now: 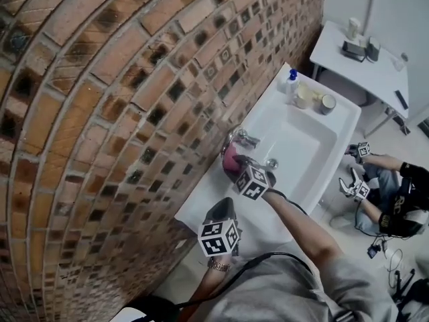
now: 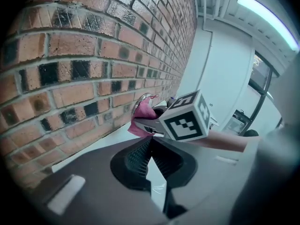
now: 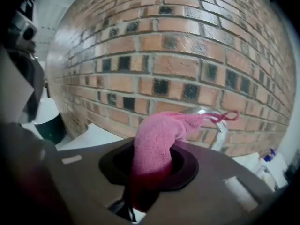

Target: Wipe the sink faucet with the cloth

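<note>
A pink cloth [image 3: 157,139] is clamped in my right gripper [image 1: 236,164], which is shut on it and presses it against the chrome faucet [image 1: 242,138] at the back of the white sink [image 1: 301,146]. In the right gripper view the cloth drapes over the faucet's curved spout [image 3: 220,125], in front of the brick wall. My left gripper [image 1: 223,215] hangs over the sink's left ledge, behind the right one; its jaws meet with nothing between them. From the left gripper view the cloth [image 2: 143,118] and the right gripper's marker cube [image 2: 186,116] lie ahead.
A brick wall [image 1: 100,113] runs along the left. A soap bottle [image 1: 291,84] and small jars [image 1: 326,104] stand on the sink's far ledge. A white table [image 1: 365,59] stands beyond. Another person [image 1: 395,193] with grippers sits at right. A dark-and-white container [image 3: 49,121] is at left.
</note>
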Available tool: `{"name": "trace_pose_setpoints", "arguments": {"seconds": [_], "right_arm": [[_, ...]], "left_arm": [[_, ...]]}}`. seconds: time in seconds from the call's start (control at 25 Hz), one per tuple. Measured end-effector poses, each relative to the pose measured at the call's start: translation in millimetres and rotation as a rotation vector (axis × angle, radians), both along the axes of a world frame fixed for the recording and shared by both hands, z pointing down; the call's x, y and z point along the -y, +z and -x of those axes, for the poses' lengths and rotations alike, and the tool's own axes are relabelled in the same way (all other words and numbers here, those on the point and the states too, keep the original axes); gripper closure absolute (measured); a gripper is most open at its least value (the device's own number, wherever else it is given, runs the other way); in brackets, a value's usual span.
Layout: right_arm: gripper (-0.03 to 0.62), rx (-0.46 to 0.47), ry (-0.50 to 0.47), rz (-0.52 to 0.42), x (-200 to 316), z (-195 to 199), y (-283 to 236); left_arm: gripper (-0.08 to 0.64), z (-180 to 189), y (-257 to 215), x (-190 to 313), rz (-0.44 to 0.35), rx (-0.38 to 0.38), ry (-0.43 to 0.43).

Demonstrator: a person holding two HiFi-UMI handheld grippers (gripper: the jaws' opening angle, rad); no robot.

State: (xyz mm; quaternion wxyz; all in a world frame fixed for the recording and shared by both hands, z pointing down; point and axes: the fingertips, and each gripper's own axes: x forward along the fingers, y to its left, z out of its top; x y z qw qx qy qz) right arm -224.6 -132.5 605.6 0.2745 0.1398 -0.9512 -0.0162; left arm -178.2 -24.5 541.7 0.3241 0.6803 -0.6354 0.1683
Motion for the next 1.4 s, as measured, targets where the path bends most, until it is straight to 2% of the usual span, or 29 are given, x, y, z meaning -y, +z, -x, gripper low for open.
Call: {"name": "trace_pose_setpoints", "arguments": {"seconds": [0.08, 0.12, 0.2, 0.28, 0.36, 0.44, 0.56, 0.64, 0.72, 0.84, 0.96, 1.08, 1.16, 1.2, 1.28, 1.4], "right_arm": [[0.499, 0.089, -0.093, -0.008, -17.1, 9.7, -30.9], [0.499, 0.132, -0.078, -0.034, -13.3, 12.5, -48.1], [0.499, 0.174, 0.038, -0.106, 14.2, 10.6, -73.1], [0.499, 0.131, 0.149, -0.196, 49.0, 3.1, -76.9], [0.487, 0.096, 0.178, -0.260, 69.9, -4.0, -74.0], [0.486, 0.102, 0.190, -0.304, 79.9, -10.7, -77.5], [0.494, 0.099, 0.304, -0.364, 106.2, -26.6, -83.4], [0.502, 0.111, 0.395, -0.310, 129.1, -41.5, -76.8], [0.506, 0.104, 0.446, -0.251, 150.6, -54.2, -64.1], [0.509, 0.062, 0.466, -0.210, 168.1, -62.5, -42.9], [0.511, 0.023, 0.477, -0.120, 176.2, -63.6, -15.3], [0.508, -0.122, 0.383, 0.000, 185.8, -67.8, 37.4], [0.505, -0.225, 0.276, 0.006, 182.5, -67.9, 70.2], [0.505, -0.245, 0.249, 0.005, 181.3, -68.5, 81.7], [0.505, -0.236, 0.261, 0.060, 184.0, -79.6, 99.6], [0.506, -0.170, 0.285, 0.259, 184.6, -109.4, 130.0]], "left_arm": [[0.548, -2.0, -0.7, 1.4, -0.005, -0.007, 0.002], [0.548, -2.1, -1.7, 2.3, -0.008, -0.009, 0.002], [0.548, -2.0, -4.1, 1.4, -0.009, -0.008, 0.004], [0.548, -3.2, -6.4, -1.9, -0.007, -0.004, 0.010], [0.548, -5.6, -8.4, -5.1, -0.006, -0.004, 0.016], [0.548, -6.1, -9.5, -6.0, -0.007, -0.006, 0.017], [0.548, 1.6, -10.0, -6.0, -0.005, -0.007, -0.001], [0.548, 7.0, -8.8, -7.8, 0.000, -0.009, -0.016], [0.548, 10.1, -6.3, -6.9, 0.004, -0.007, -0.022], [0.548, 11.8, -2.2, -7.2, 0.018, -0.006, -0.025], [0.548, 12.1, 2.5, -9.6, 0.036, -0.005, -0.029], [0.548, 9.0, 5.9, 0.2, 0.041, -0.007, -0.021], [0.548, 10.6, 5.0, 3.8, 0.040, -0.007, -0.021], [0.548, 13.0, 4.6, 3.5, 0.042, -0.005, -0.025], [0.548, 18.5, 5.6, 1.2, 0.047, -0.001, -0.039], [0.548, 25.7, 10.9, -0.3, 0.060, -0.004, -0.063]]}}
